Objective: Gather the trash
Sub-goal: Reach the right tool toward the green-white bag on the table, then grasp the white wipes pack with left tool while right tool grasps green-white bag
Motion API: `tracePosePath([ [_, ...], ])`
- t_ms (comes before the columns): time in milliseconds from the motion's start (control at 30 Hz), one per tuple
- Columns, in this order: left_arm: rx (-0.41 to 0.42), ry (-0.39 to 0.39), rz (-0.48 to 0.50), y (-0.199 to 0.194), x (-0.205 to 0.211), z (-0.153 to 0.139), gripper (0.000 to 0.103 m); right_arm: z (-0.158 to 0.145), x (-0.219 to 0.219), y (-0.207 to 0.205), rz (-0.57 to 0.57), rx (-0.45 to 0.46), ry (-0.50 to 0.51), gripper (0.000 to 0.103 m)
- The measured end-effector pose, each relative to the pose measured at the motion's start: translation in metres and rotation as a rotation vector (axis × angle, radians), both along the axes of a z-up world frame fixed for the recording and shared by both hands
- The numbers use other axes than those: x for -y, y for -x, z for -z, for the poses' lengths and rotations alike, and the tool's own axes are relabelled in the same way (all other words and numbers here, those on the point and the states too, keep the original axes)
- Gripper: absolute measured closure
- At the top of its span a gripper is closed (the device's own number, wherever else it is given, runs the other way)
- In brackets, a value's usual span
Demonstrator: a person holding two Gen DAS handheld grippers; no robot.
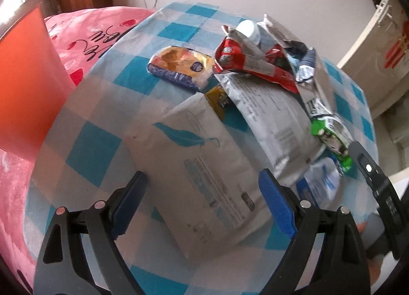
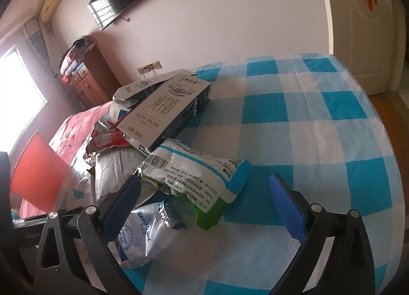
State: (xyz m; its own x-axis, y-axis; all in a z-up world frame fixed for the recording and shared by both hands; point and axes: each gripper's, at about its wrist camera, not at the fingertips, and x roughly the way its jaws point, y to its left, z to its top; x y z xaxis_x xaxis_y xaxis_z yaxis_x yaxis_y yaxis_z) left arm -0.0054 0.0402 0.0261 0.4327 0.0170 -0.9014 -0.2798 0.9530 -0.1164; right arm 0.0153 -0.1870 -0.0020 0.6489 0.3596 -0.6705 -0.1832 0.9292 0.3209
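Observation:
A pile of trash lies on a table with a blue-and-white checked cloth (image 1: 102, 106). In the left wrist view my left gripper (image 1: 203, 187) is open, its fingers either side of a grey feather-print bag (image 1: 204, 167). Behind it lie a silver pouch (image 1: 271, 121), red wrappers (image 1: 245, 62), a yellow snack pack (image 1: 181, 67) and a green wrapper (image 1: 329, 139). In the right wrist view my right gripper (image 2: 204, 187) is open over a white-and-blue packet (image 2: 199, 169), a green wrapper (image 2: 207, 215) and a clear bag (image 2: 145, 238). A flattened carton (image 2: 168, 108) lies behind.
An orange bin (image 1: 25, 88) stands left of the table, also in the right wrist view (image 2: 38, 175). A pink bed (image 1: 89, 34) lies beyond. The right gripper's body (image 1: 370, 172) shows at the left view's right edge. A door (image 2: 365, 26) is at the far right.

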Motion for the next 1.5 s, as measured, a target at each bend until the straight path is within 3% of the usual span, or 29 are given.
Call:
tracePosePath([
  [167, -0.023, -0.075, -0.014, -0.011, 0.004, 0.006, 0.013, 0.002, -0.006, -0.001, -0.022, 0.003, 0.039, 0.005],
  [433, -0.029, -0.096, -0.044, -0.016, -0.002, 0.011, 0.015, 0.005, -0.016, -0.003, -0.062, 0.001, 0.079, 0.005],
  [633, -0.008, -0.094, -0.066, -0.01, -0.007, 0.008, 0.034, 0.008, -0.016, -0.003, -0.077, -0.004, 0.067, 0.007],
  [700, 0.002, -0.092, -0.072, -0.006, -0.008, 0.007, 0.04, 0.01, -0.015, -0.004, -0.078, -0.013, 0.055, 0.022],
  [833, 0.014, -0.091, -0.062, -0.003, -0.009, 0.007, 0.042, 0.011, -0.008, -0.004, -0.063, -0.023, 0.024, 0.029],
  [933, 0.016, -0.099, -0.049, -0.003, -0.008, 0.007, 0.042, 0.011, -0.006, -0.002, -0.06, -0.017, 0.014, 0.041],
  [1200, -0.017, -0.067, -0.024, -0.004, -0.002, 0.014, 0.014, 0.008, -0.008, 0.004, -0.097, 0.0, 0.0, 0.052],
  [1500, -0.019, -0.06, -0.065, -0.015, -0.002, 0.02, 0.007, 0.006, -0.01, 0.01, -0.111, 0.016, -0.001, 0.061],
])
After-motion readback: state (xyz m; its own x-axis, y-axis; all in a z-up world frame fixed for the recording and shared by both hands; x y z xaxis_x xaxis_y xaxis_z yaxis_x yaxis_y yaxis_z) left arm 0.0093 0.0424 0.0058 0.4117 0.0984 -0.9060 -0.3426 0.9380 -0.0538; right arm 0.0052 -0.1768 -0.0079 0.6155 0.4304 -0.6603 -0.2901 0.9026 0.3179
